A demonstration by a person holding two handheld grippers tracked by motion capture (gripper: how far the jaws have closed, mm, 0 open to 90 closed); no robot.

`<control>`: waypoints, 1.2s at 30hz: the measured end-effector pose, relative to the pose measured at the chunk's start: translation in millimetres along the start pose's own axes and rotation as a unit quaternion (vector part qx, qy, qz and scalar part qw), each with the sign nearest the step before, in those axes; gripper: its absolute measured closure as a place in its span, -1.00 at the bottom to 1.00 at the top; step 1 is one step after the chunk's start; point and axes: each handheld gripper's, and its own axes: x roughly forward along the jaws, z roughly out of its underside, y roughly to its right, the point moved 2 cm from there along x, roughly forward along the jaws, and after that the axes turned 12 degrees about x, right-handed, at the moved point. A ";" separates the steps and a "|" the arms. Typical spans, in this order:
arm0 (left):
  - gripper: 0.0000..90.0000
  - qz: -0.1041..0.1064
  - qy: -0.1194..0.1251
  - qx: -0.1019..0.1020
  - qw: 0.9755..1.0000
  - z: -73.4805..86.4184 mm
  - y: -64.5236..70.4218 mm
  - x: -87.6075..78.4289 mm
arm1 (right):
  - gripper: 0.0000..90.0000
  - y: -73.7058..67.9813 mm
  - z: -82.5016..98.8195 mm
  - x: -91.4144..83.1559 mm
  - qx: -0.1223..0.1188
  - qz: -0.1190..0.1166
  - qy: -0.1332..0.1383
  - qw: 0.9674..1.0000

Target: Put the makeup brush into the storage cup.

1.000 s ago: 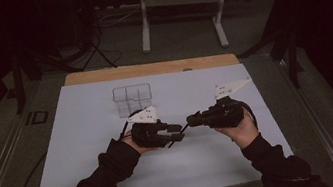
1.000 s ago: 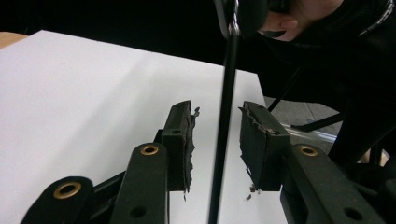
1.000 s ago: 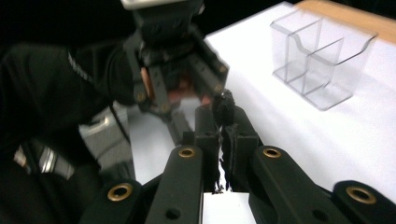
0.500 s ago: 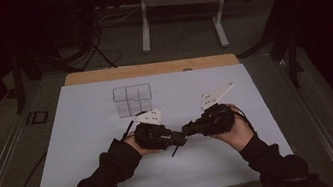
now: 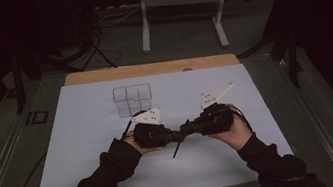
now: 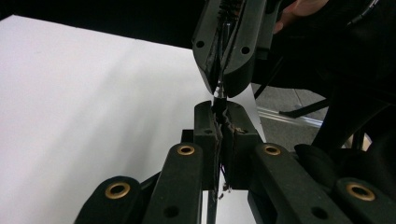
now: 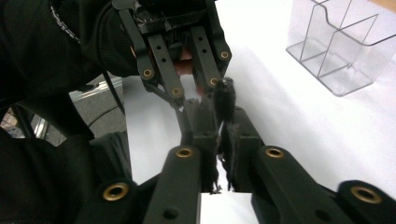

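Observation:
My left gripper [image 5: 179, 135] and right gripper [image 5: 186, 130] meet tip to tip above the middle of the white mat [image 5: 85, 136]. Between them runs a thin black strip [image 6: 219, 100], and its loose end [image 5: 177, 149] hangs down toward the mat. In the left gripper view my own jaws [image 6: 220, 109] are shut on the strip, having just closed onto it. Directly above them the right gripper [image 6: 224, 88] pinches the same strip. In the right gripper view my jaws [image 7: 219, 116] press on the fuzzy black strip [image 7: 224, 98], their grip just eased a trifle. The left gripper [image 7: 205, 100] faces them.
A clear plastic box with compartments [image 5: 132, 99] stands on the mat beyond the hands, also at the upper right of the right gripper view [image 7: 341, 42]. A wooden table edge [image 5: 150, 68] borders the mat's far side. A metal stand [image 5: 175, 1] rises from the floor behind.
The two hands have drawn closer together, the right one shifting left. The gripper tips, apart a second ago, now meet on the strip.

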 end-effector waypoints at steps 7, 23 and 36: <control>0.92 0.001 -0.002 0.003 1.000 3.0 2.1 -1.0 | 0.48 -1.3 -1.9 -2.3 0.008 0.001 0.017 1.000; 0.92 -0.038 0.014 0.004 0.999 -4.1 -3.6 -24.3 | -0.24 1.2 4.7 -16.5 0.020 0.021 0.056 0.998; 0.92 -0.071 0.021 0.001 0.997 -17.6 -7.3 -51.3 | -0.62 3.0 19.1 -28.6 0.025 0.037 0.089 0.995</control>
